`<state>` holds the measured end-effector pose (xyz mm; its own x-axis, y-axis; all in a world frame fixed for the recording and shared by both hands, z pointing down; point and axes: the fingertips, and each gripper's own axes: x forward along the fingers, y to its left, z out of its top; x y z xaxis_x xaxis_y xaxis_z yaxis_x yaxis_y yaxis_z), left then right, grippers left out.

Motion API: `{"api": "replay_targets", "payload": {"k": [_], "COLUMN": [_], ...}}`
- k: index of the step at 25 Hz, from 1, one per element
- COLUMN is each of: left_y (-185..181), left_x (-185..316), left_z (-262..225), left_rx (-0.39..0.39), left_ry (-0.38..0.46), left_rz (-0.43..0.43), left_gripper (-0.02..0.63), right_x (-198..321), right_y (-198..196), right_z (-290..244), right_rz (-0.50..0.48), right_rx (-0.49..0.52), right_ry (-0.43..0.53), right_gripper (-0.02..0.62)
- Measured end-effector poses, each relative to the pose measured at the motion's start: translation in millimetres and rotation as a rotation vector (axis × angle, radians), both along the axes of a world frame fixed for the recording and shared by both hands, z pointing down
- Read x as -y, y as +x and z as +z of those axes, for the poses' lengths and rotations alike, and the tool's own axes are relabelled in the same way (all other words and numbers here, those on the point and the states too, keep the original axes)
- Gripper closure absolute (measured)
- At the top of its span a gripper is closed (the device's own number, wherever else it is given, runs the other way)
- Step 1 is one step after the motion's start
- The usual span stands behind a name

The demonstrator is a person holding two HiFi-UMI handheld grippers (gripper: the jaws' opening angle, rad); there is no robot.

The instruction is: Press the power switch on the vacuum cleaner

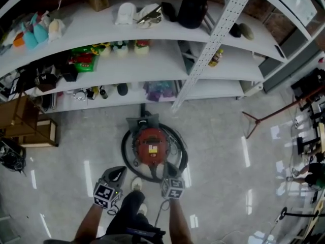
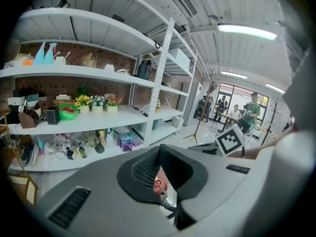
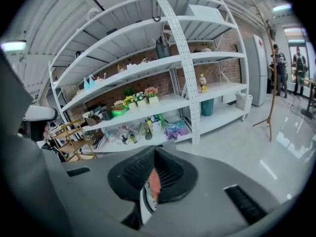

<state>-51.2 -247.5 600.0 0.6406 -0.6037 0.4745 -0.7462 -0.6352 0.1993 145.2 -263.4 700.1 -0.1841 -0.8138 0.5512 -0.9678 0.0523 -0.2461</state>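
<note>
The red vacuum cleaner [image 1: 151, 146] stands on the floor in front of the shelves, with its black hose [image 1: 179, 159] looped around it. In the head view my left gripper [image 1: 116, 177] hangs just left of and nearer than the vacuum, clear of it. My right gripper [image 1: 169, 179] hovers over the hose at the vacuum's near right edge. Both stand shut with nothing held. In the left gripper view only a red sliver of the vacuum [image 2: 159, 184] shows under the left gripper [image 2: 160, 158]. The right gripper view shows the same under the right gripper [image 3: 155, 165], a red patch [image 3: 153, 183].
White shelving [image 1: 152, 67] full of small goods runs behind the vacuum, with a perforated upright post [image 1: 203, 55] to its right. A wooden rack [image 1: 30, 126] stands at the left. A floor stand [image 1: 264, 118] is at the right. People [image 2: 252, 110] stand far off.
</note>
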Motion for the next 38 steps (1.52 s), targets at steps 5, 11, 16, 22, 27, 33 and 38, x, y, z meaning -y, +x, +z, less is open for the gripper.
{"api": "replay_targets", "payload": {"k": [5,11,16,22,27,33,38], "left_y": [4,3,0,2,3,1,-1], "left_x": [-8,-25,-43,-62,-83,-113,-138], "left_z": [-37,-76,-100,-137,-160,-174,-186], "left_rx": [-0.026,-0.039,-0.045,-0.058,-0.066,-0.086,-0.077], "left_ry": [0.068,0.139,0.181,0.246,0.296,0.318,0.345], "left_rz": [-0.006,-0.017,-0.028,-0.036,-0.028,-0.035,-0.039], "left_gripper": [0.598,0.598,0.598,0.598,0.598,0.598,0.598], "right_x": [-24,-56,-82,-110,-139,-177,-206], "right_y": [-3,-10,-10,-4,-5,-9,-8], "right_z": [-52,-111,-152,-196,-226,-249,-260], "right_rz": [0.003,-0.007,-0.015,-0.024,-0.016,-0.007,-0.022], "right_rx": [-0.009,-0.014,-0.026,-0.058,-0.067,-0.051,-0.064], "right_ry": [0.067,0.151,0.198,0.254,0.301,0.335,0.346], "right_gripper": [0.584,0.584,0.583,0.583,0.584,0.584,0.583]}}
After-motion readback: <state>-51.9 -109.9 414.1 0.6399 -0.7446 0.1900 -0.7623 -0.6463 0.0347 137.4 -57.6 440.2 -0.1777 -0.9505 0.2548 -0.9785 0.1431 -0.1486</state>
